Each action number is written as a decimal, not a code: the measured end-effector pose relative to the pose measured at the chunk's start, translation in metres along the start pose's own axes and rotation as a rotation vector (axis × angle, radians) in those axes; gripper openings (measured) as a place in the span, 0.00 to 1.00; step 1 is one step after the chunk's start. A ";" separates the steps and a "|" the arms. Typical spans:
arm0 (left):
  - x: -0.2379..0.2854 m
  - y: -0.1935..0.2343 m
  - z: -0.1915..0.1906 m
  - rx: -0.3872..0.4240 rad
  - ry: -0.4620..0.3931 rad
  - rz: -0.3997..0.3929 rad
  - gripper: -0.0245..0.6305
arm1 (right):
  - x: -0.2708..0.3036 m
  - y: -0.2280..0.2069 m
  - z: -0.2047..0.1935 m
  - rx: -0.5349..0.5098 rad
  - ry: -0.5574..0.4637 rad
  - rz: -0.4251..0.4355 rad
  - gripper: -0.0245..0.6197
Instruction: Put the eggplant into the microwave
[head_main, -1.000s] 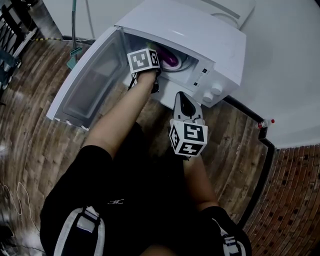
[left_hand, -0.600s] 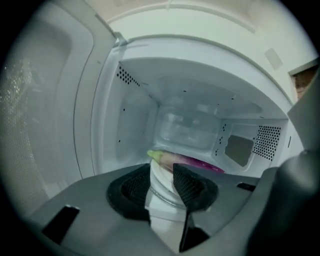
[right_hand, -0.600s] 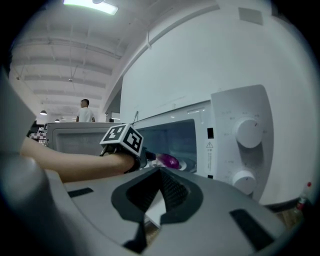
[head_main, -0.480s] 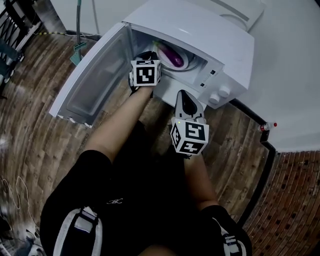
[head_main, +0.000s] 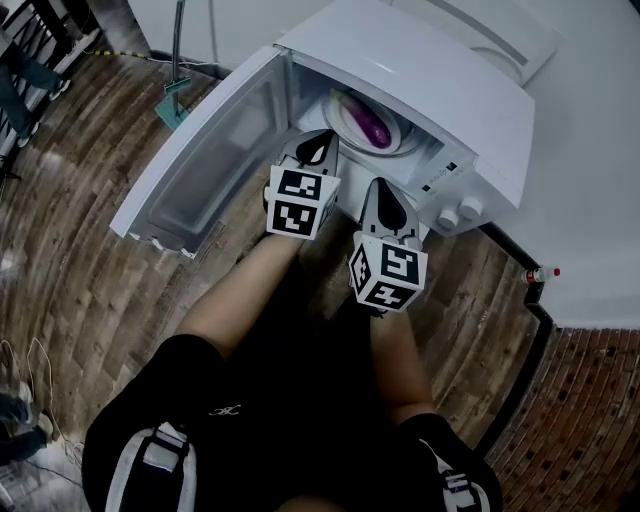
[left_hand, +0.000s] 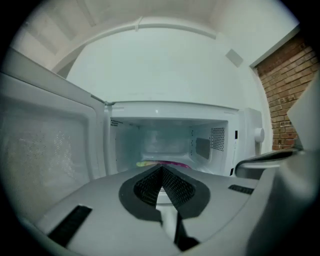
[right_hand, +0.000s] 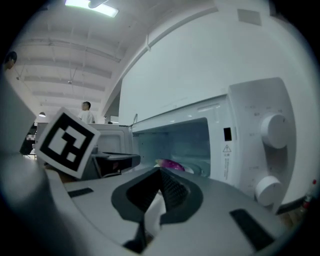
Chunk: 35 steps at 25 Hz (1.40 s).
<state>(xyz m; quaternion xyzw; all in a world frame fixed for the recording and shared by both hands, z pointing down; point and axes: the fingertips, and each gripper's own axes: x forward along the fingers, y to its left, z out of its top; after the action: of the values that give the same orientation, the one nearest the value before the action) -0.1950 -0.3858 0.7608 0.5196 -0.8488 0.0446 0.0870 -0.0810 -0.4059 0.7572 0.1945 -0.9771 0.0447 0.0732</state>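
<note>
Pointing at the mouth of the open microwave (head_main: 430, 85), the left gripper (head_main: 324, 145) is showing jaws that have just been closing and are now meeting tip to tip, with nothing between them. Just beside it, the right gripper (head_main: 384, 190) is facing the same oven front, clenched and empty as well, its tips sitting near the control panel with its two knobs (head_main: 468, 209). Beyond both, the purple eggplant (head_main: 367, 122) is lying on the white turntable plate (head_main: 343, 112) inside the cavity, apart from either gripper. The door (head_main: 200, 160) is standing swung wide at the left, with wooden floor (head_main: 80, 250) showing around it.
</note>
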 end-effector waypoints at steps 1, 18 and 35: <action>-0.006 -0.003 0.002 -0.013 -0.014 -0.010 0.04 | 0.003 0.000 0.000 0.000 -0.006 -0.001 0.05; -0.094 -0.024 0.215 -0.042 -0.031 -0.134 0.04 | -0.023 0.030 0.217 0.034 -0.029 0.007 0.05; -0.199 -0.049 0.485 -0.032 0.035 -0.126 0.04 | -0.128 0.050 0.500 0.044 -0.036 -0.040 0.05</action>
<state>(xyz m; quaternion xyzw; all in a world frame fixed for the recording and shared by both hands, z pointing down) -0.1118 -0.3150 0.2455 0.5698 -0.8133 0.0347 0.1127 -0.0463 -0.3703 0.2410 0.2166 -0.9730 0.0611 0.0520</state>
